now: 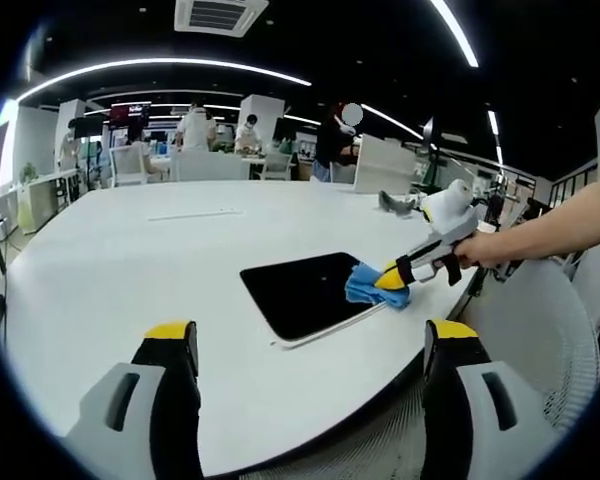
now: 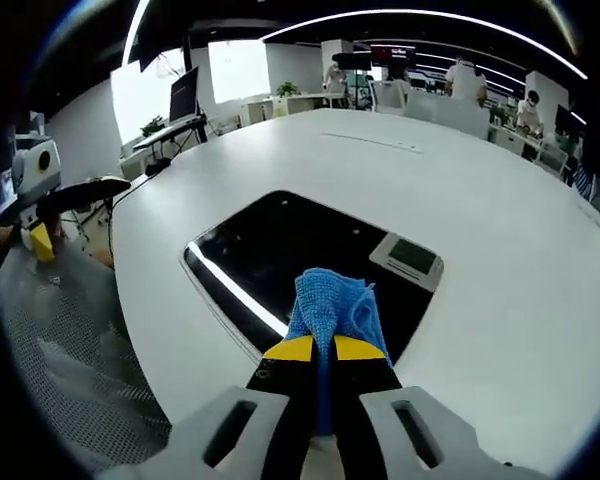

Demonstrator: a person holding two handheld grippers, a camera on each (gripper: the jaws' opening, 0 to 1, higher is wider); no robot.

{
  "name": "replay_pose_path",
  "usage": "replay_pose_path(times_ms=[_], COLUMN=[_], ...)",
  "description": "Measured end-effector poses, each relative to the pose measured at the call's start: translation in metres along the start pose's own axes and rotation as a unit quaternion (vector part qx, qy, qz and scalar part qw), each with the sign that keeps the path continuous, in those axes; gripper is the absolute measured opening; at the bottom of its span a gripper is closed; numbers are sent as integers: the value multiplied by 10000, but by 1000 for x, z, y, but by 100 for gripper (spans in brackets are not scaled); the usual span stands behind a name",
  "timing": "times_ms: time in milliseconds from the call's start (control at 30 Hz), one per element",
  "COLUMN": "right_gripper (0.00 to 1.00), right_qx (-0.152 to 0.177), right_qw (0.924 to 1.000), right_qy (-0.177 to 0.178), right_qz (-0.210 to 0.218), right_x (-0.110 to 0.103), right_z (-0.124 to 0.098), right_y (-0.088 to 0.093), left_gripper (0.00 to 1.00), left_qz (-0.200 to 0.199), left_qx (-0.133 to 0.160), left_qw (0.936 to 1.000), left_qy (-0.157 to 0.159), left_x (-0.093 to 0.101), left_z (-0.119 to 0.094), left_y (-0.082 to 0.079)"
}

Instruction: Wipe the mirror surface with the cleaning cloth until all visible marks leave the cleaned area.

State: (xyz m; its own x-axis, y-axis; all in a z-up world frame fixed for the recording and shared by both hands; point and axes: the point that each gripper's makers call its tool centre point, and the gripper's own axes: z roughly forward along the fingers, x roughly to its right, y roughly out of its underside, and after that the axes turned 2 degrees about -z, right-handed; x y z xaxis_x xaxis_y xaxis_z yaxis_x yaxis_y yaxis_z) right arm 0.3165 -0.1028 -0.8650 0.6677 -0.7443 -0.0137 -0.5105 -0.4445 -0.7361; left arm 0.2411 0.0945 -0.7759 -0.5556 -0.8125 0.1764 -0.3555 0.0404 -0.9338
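A dark rectangular mirror [image 1: 305, 292] [image 2: 280, 255] lies flat on the white table [image 1: 130, 270] [image 2: 480, 230]. My right gripper [image 2: 326, 345] [image 1: 388, 278] is shut on a blue cleaning cloth [image 2: 330, 300] [image 1: 368, 286], which rests on the mirror's edge nearest that gripper. A person's hand holds that gripper in the left gripper view. My left gripper [image 1: 310, 335] hangs open above the table's near edge, apart from the mirror, with nothing between its jaws. The mirror reflects a ceiling light strip and a ceiling vent.
A mesh chair back [image 1: 540, 330] stands at the table's edge by the right gripper. Chairs [image 1: 385, 165], desks and people stand beyond the table's far side. Another mesh chair [image 2: 60, 330] sits beside the table in the right gripper view.
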Motion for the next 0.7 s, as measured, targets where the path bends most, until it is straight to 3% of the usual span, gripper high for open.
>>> replay_pose_path(times_ms=[333,700], right_gripper=[0,0], right_qx=[-19,4], right_qw=[10000,9990], right_qy=[-58,-376], right_qz=[-40,-247], right_x=[-2,-33], right_z=[1,24], right_y=[0,-21], left_gripper=[92,92], left_qz=[-16,-16], left_qx=[24,9], left_qw=[10000,10000], left_qy=[35,0], left_x=[1,0], left_z=[0,0], left_y=[-1,0])
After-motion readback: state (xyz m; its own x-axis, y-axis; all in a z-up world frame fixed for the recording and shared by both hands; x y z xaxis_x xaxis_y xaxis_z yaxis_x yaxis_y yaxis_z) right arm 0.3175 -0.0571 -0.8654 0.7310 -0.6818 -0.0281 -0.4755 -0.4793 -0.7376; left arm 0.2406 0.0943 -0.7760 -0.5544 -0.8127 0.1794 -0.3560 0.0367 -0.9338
